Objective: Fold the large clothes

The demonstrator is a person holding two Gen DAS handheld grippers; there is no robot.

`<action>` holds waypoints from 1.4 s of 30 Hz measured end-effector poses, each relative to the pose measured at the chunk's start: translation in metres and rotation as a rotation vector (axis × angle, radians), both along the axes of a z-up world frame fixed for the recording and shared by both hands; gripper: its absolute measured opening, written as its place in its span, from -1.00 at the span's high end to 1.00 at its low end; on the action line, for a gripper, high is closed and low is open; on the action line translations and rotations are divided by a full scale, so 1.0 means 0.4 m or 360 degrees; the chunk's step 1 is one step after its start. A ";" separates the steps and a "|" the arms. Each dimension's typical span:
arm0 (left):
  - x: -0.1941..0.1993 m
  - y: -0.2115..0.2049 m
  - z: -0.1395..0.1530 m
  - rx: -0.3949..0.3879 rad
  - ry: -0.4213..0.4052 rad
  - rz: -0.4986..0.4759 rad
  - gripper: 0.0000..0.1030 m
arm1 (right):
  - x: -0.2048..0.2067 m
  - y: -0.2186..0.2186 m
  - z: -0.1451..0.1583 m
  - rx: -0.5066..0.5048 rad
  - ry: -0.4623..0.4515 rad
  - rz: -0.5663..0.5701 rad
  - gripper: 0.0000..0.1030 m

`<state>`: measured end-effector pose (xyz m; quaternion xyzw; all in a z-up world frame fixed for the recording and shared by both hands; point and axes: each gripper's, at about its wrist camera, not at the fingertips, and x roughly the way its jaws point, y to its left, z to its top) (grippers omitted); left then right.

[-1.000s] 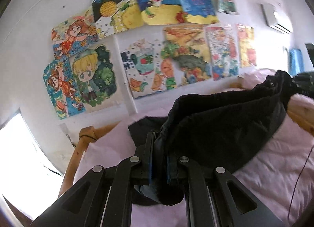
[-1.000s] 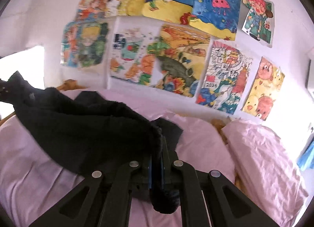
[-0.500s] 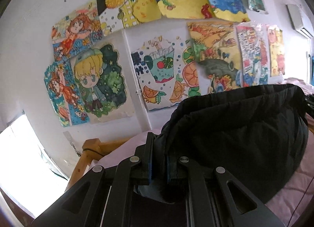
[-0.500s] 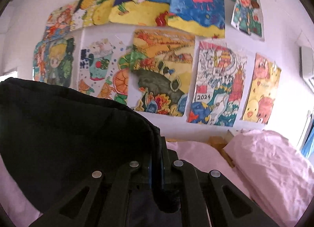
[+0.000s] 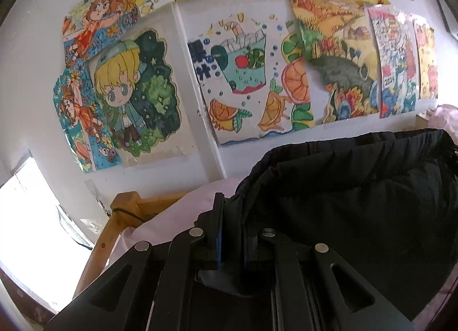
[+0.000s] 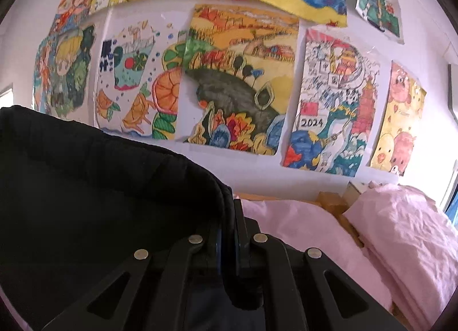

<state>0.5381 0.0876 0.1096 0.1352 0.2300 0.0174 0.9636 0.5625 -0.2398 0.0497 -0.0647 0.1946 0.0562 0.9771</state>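
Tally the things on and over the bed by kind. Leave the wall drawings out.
Black garment: 1
Grippers, left gripper and right gripper, each shut on the garment's edge: 2
Pink sheet: 1
Pink bundle of bedding: 1
Wooden bed frame: 1
Total: 6
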 end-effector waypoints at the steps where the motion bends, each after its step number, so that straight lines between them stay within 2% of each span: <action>1: 0.010 0.001 -0.009 0.0005 0.0012 0.0005 0.85 | 0.011 0.002 -0.009 -0.0001 0.0013 0.0001 0.87; 15: 0.124 0.026 -0.137 -0.0025 0.0219 0.0057 0.84 | 0.118 0.027 -0.135 -0.0017 0.0191 0.0031 0.86; 22: 0.151 0.027 -0.190 0.0000 0.0264 0.0049 0.84 | 0.142 0.029 -0.168 -0.0017 0.0228 0.0038 0.86; 36: 0.174 0.025 -0.240 0.0027 0.0311 0.0051 0.80 | 0.157 0.044 -0.209 -0.0047 0.0255 0.0038 0.84; 39: 0.172 0.032 -0.234 -0.0031 0.0296 0.0046 0.78 | 0.162 0.047 -0.210 -0.0060 0.0263 0.0031 0.83; 42: 0.157 0.053 -0.208 -0.0163 0.0278 0.0044 0.55 | 0.164 0.043 -0.206 -0.0039 0.0266 0.0049 0.77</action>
